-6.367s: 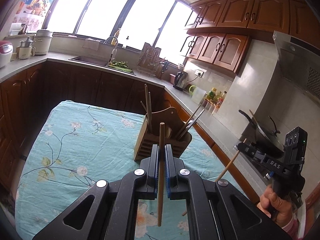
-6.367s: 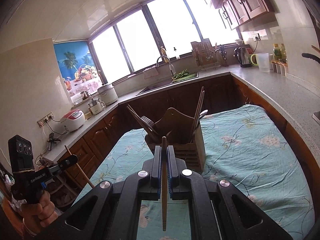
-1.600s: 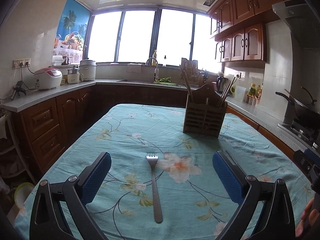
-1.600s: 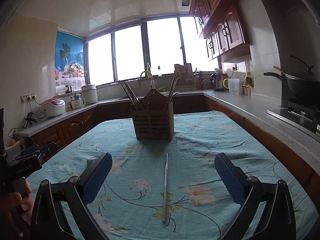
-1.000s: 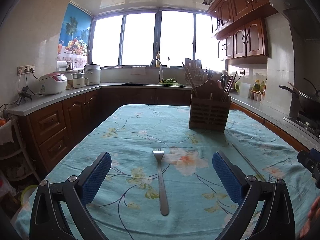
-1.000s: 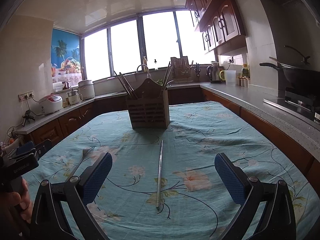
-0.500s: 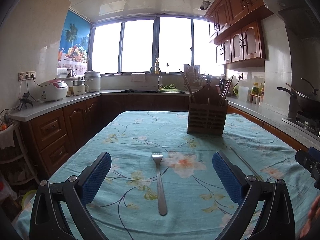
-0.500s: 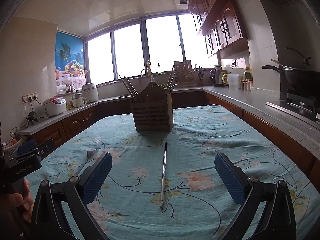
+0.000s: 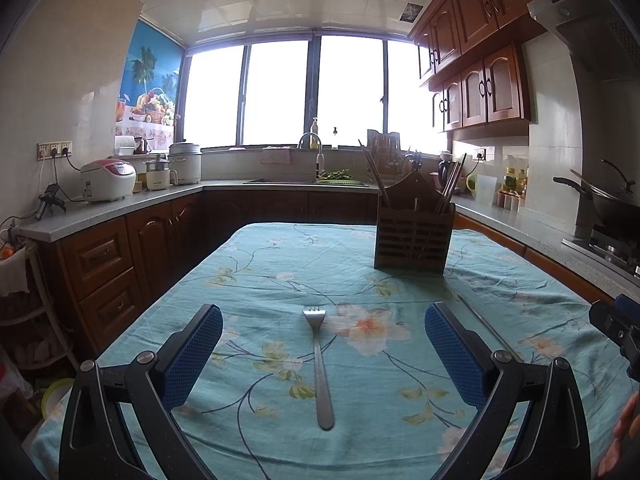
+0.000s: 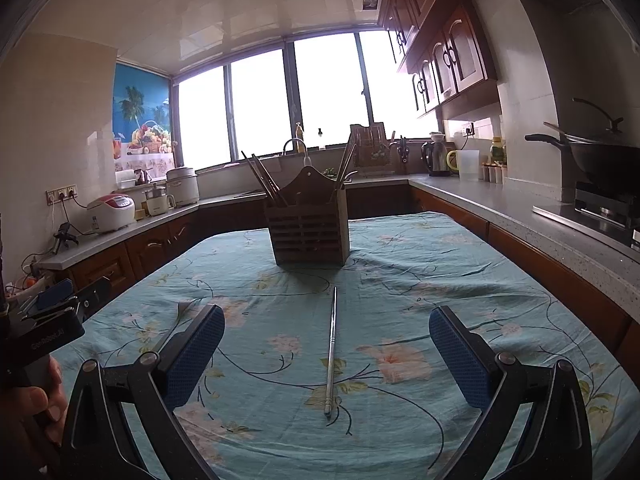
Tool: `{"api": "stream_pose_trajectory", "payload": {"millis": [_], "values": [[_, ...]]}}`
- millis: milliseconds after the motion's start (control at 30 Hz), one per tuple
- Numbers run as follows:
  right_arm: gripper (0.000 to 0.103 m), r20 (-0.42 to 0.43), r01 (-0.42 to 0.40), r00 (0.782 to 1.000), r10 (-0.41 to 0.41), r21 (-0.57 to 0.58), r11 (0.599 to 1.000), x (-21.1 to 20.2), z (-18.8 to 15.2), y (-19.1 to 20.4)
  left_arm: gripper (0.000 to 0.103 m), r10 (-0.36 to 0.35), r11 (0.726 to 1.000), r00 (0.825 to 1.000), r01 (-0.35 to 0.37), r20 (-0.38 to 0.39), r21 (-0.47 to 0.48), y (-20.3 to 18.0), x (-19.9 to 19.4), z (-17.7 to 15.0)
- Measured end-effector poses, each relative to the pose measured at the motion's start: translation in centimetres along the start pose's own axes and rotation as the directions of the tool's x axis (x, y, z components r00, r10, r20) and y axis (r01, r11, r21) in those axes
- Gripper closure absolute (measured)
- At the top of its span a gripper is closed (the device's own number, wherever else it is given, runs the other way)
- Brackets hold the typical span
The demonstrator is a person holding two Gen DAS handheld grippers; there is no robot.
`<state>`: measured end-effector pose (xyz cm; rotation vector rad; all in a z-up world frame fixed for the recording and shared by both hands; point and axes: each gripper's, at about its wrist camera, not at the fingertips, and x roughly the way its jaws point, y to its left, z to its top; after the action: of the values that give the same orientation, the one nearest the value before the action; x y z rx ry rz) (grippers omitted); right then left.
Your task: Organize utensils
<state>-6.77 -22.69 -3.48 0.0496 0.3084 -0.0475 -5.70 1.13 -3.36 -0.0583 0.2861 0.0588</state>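
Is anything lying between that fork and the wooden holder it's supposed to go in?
Nothing visible. Only bare flowered tablecloth lies between the fork and the wooden holder. The left gripper is open, straddling the fork.

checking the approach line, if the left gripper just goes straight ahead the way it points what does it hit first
Probably the fork: it lies flat on the tablecloth, centred between the open left gripper fingers, handle nearest. If the gripper passes above it, the way looks free; the utensil holder stands off to the right.
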Motion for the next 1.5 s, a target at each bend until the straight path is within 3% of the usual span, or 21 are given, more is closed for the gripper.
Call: {"api": "stream_pose_trajectory", "payload": {"millis": [1500], "values": [[0.0, 0.044, -0.025, 0.999, 0.024, 0.019, 1.0, -0.7, 0.6, 0.0, 0.001, 0.009, 0.999, 1.0, -0.009, 0.003, 0.038, -2.1, -0.5, -0.2]]}}
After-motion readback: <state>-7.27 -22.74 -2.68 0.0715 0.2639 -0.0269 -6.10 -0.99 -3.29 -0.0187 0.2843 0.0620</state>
